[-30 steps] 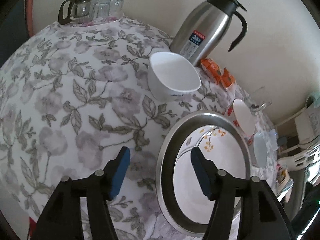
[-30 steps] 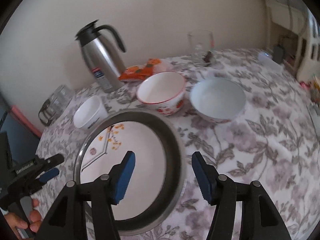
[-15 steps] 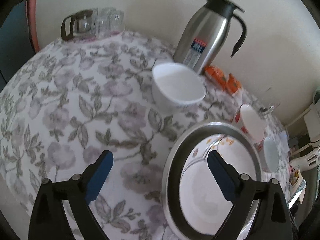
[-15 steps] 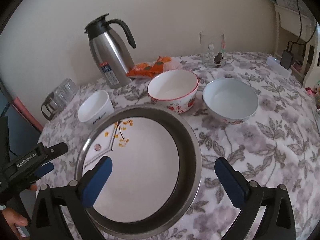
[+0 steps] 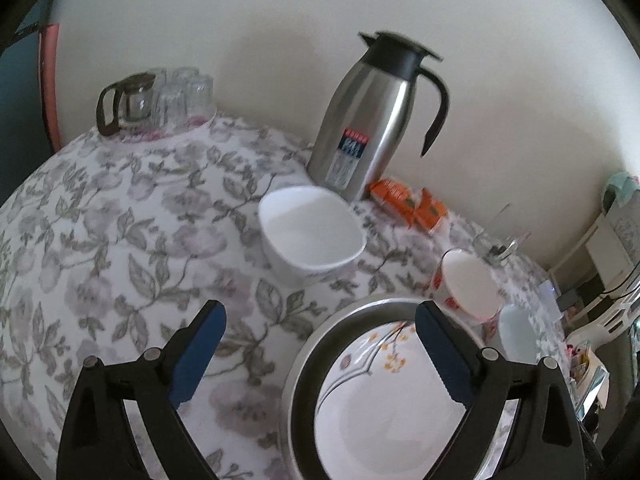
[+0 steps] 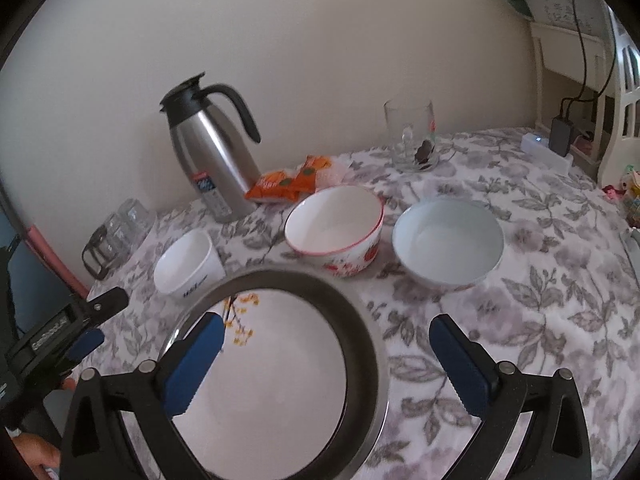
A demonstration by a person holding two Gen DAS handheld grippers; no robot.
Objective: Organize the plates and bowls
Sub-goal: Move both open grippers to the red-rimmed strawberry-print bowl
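Where label shows, "GenRobot" on left tongs (image 6: 86, 330) | flask (image 6: 212, 160) label unreadable

My left camera looks down at a slant from the table's near edge toward the wall, close over the tray (image 5: 304, 364) at five o'clock, with the flask (image 5: 362, 120) at one. My right camera faces the same wall from further right, with the tray (image 6: 360, 344) at six and the flask (image 6: 212, 156) at eleven. Both share the white bowl (image 5: 310, 232) (image 6: 188, 260).
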